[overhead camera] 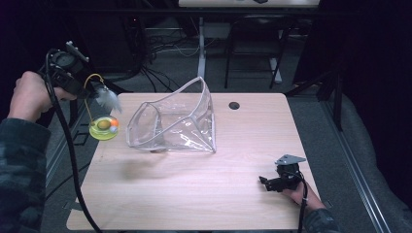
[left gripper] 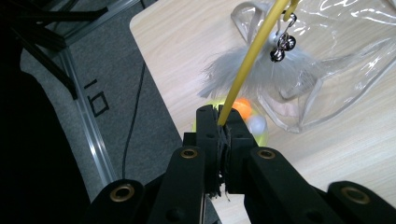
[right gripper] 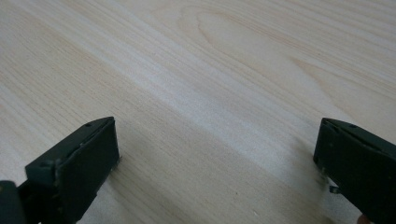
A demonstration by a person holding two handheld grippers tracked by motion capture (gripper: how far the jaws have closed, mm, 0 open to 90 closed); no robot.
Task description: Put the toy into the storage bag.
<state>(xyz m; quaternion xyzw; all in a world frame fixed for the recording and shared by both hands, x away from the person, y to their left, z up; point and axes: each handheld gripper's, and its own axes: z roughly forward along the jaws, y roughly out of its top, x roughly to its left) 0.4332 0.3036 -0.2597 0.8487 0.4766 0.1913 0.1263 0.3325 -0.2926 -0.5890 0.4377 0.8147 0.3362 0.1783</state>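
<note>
Yellow toy wand clamped in left gripper.

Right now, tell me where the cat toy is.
In the high view the cat toy hangs at the table's left edge, beside the clear bag, held by the left gripper.

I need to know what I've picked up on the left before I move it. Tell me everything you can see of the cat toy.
The cat toy has a round yellow-green base, seemingly plastic, with an orange ball and a white ball in it. A thin yellow rod rises from the base and curves over; two small metal bells and a tuft of grey feathers hang from its end. The left gripper is shut on the rod, holding the toy at the table's left edge, beside the clear plastic bag.
</note>
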